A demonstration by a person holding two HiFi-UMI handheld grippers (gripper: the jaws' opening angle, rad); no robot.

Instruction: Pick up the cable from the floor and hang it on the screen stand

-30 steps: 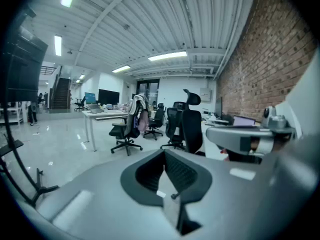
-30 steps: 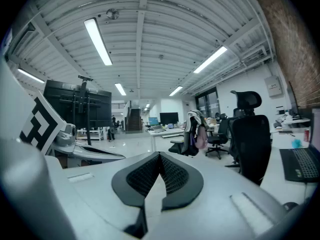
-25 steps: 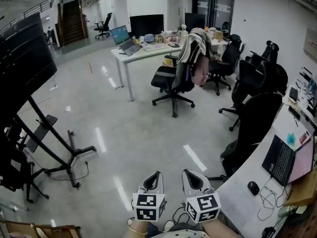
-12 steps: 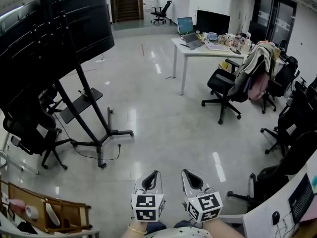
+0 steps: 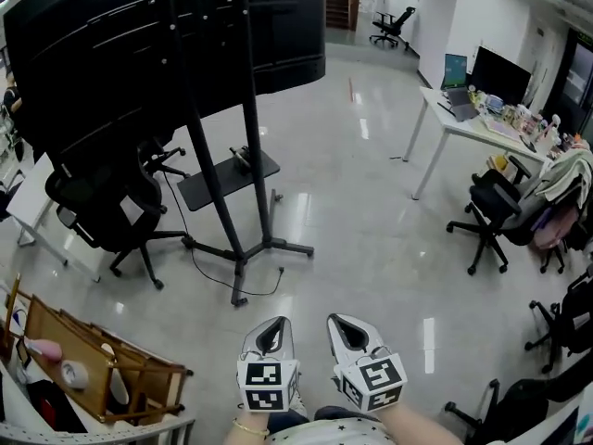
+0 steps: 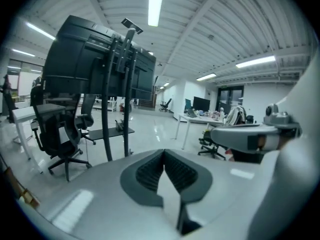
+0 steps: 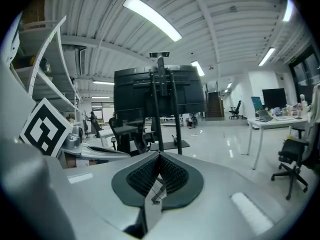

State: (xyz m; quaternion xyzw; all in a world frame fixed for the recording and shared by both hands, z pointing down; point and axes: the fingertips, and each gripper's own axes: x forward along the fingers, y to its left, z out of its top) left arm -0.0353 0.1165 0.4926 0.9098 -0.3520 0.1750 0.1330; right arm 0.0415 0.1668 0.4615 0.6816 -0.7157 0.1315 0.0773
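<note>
Screen stand point(image 5: 243, 156) now nearer, dead ahead (cable point(image 5: 267, 292) at its foot)

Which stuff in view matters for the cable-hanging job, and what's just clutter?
Job:
- cable, on the floor by the stand's foot
- screen stand
- left claw and right claw, both shut, empty

Lying about:
- black office chair beside the stand
- white desk
- wooden rack

Your left gripper point(image 5: 272, 327) and right gripper point(image 5: 339, 326): grey-white shells, ribbed black pads point(image 7: 142, 176), black-and-white marker cubes point(image 5: 267, 385); a gold bangle point(image 5: 246, 426) at your wrist.
</note>
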